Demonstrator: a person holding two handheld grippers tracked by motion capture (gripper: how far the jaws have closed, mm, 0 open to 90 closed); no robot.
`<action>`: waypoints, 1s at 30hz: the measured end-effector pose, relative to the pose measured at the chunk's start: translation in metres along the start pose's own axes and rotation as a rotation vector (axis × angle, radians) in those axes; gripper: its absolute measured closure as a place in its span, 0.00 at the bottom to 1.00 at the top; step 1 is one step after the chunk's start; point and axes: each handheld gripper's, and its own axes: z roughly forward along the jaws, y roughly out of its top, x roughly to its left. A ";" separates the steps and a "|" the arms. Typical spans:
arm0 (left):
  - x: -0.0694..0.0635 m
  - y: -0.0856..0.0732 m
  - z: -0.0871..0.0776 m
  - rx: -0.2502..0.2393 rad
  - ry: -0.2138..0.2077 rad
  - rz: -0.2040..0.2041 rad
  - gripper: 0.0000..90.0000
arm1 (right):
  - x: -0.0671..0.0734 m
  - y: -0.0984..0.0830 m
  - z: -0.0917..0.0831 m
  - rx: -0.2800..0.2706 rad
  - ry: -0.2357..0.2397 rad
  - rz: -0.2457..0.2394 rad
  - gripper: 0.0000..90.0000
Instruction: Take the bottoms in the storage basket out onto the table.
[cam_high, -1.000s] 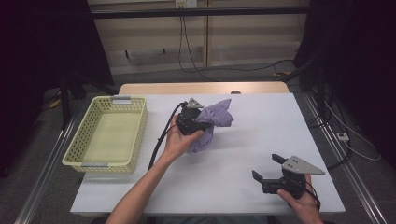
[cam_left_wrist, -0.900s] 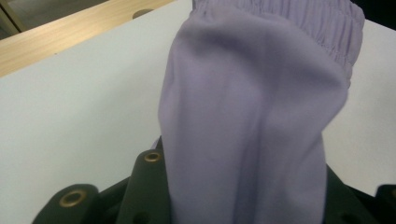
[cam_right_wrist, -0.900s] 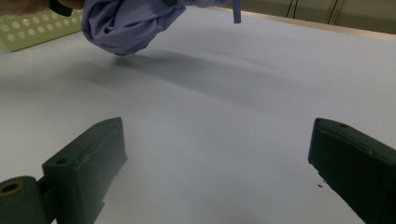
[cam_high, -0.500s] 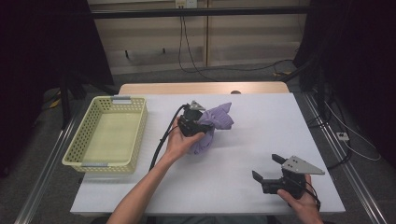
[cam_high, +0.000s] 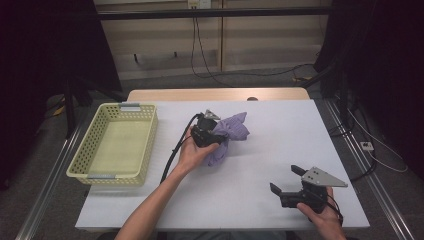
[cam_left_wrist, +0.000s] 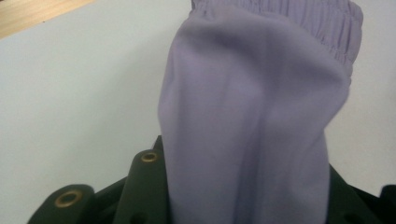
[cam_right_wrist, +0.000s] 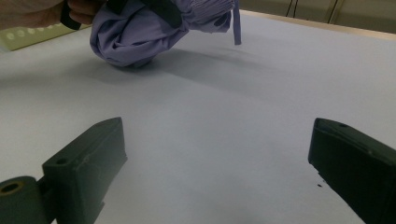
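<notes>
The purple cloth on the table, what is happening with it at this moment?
A person works at a white table with a hand-held gripper in each hand. The left hand-held gripper is closed on a bunched purple cloth near the middle of the table. The right hand-held gripper waits near the front edge, jaws open with nothing between them. A yellow basket stands at the left, nothing in it.

I see the basket on the left part of the counter, with the bunched cloth to its right, near the counter's middle. My left hand-held gripper sits on the cloth's left side, the cloth running up between its jaws. My right hand-held gripper rests at the near right corner, well apart from the cloth, which lies ahead of it.
</notes>
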 end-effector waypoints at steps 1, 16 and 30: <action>0.000 0.000 0.001 0.003 0.003 0.004 0.70 | 0.000 0.000 0.000 -0.001 0.000 0.001 0.04; -0.001 -0.005 0.012 0.039 0.019 0.019 0.66 | 0.000 0.000 -0.001 -0.003 -0.001 0.004 0.04; 0.000 -0.009 0.021 0.072 0.034 0.041 0.58 | 0.000 0.000 0.000 0.000 -0.002 0.004 0.04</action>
